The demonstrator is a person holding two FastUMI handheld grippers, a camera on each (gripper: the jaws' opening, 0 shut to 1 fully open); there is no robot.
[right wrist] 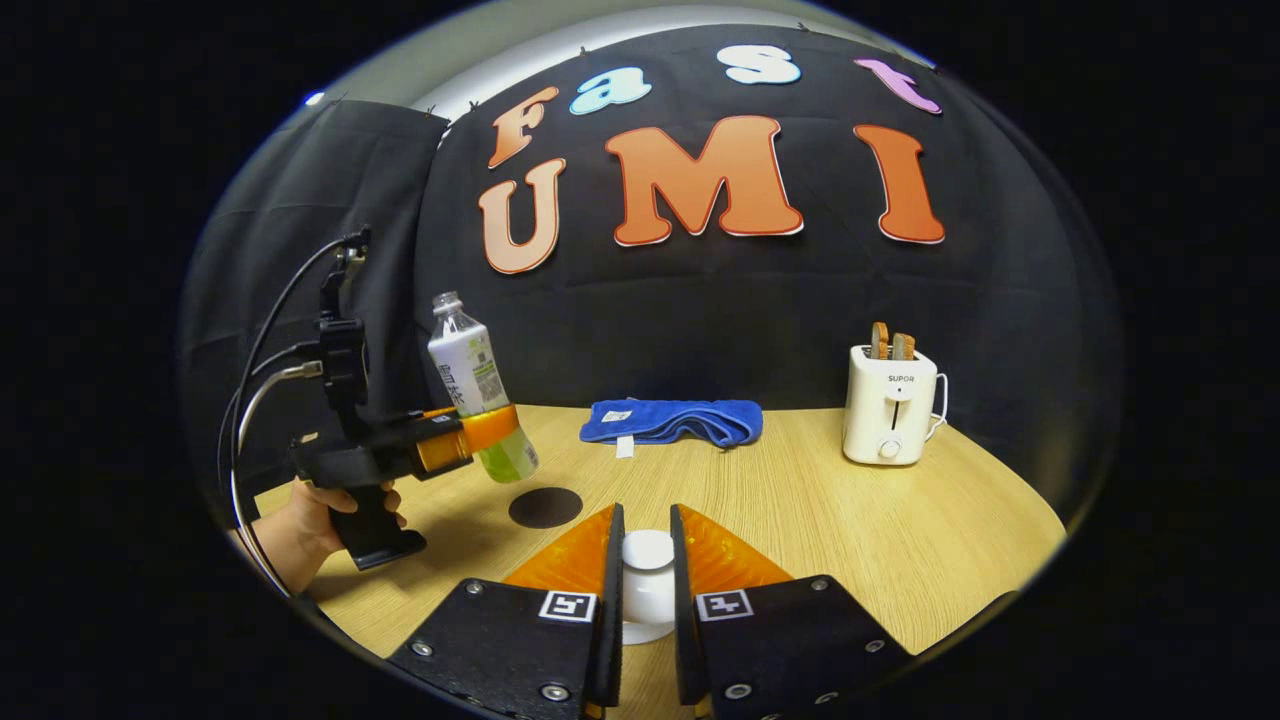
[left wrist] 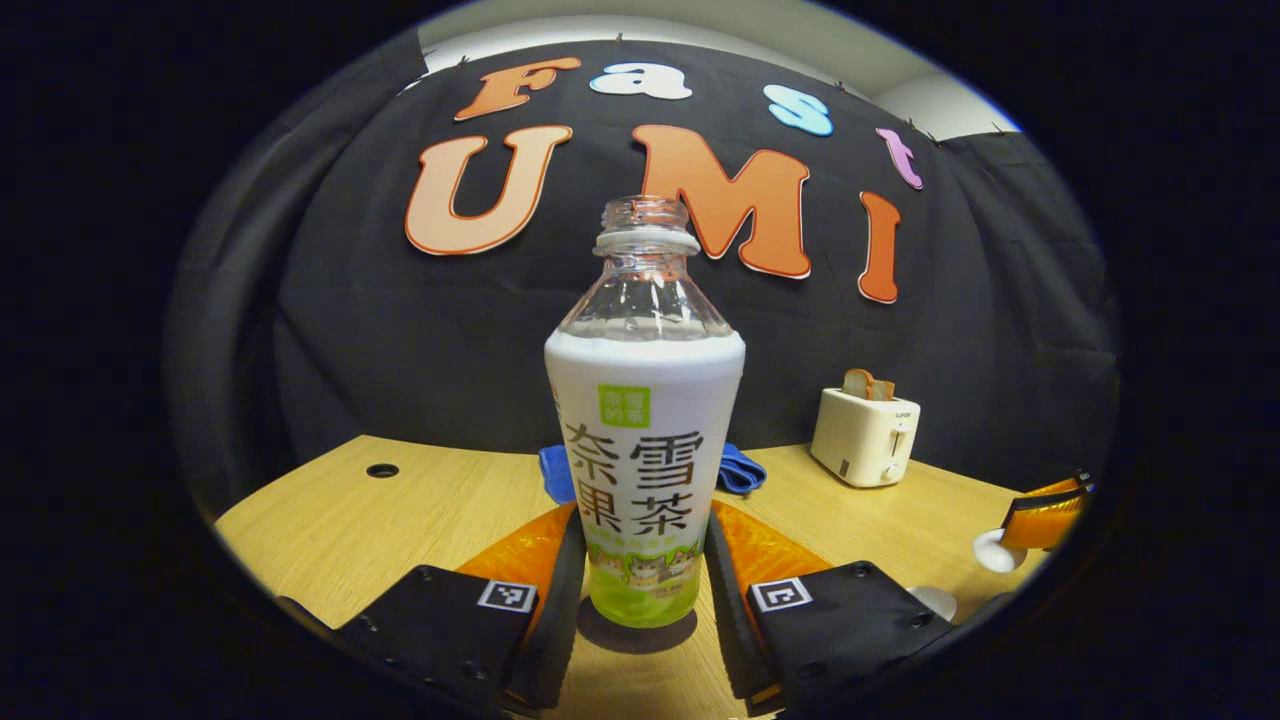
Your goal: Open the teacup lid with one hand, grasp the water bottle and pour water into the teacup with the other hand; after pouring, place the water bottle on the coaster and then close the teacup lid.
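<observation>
An uncapped water bottle (left wrist: 645, 420) with a white and green label stands upright between my left gripper's (left wrist: 645, 520) fingers, which are shut on its lower half. In the right gripper view that bottle (right wrist: 470, 385) hangs tilted above the table, just left of a dark round coaster (right wrist: 545, 507), held by the left gripper (right wrist: 480, 430). My right gripper (right wrist: 646, 525) is shut on the white teacup lid (right wrist: 648, 552); I cannot tell whether the lid is off the cup. The left gripper view shows the right gripper (left wrist: 1040, 520) far right with the white lid (left wrist: 993, 551).
A cream toaster (right wrist: 892, 405) with bread slices stands at the back right of the wooden table (right wrist: 900, 530). A folded blue towel (right wrist: 670, 420) lies at the back centre. A hand (right wrist: 300, 530) and cables are at the left. A small hole (left wrist: 382, 470) marks the tabletop.
</observation>
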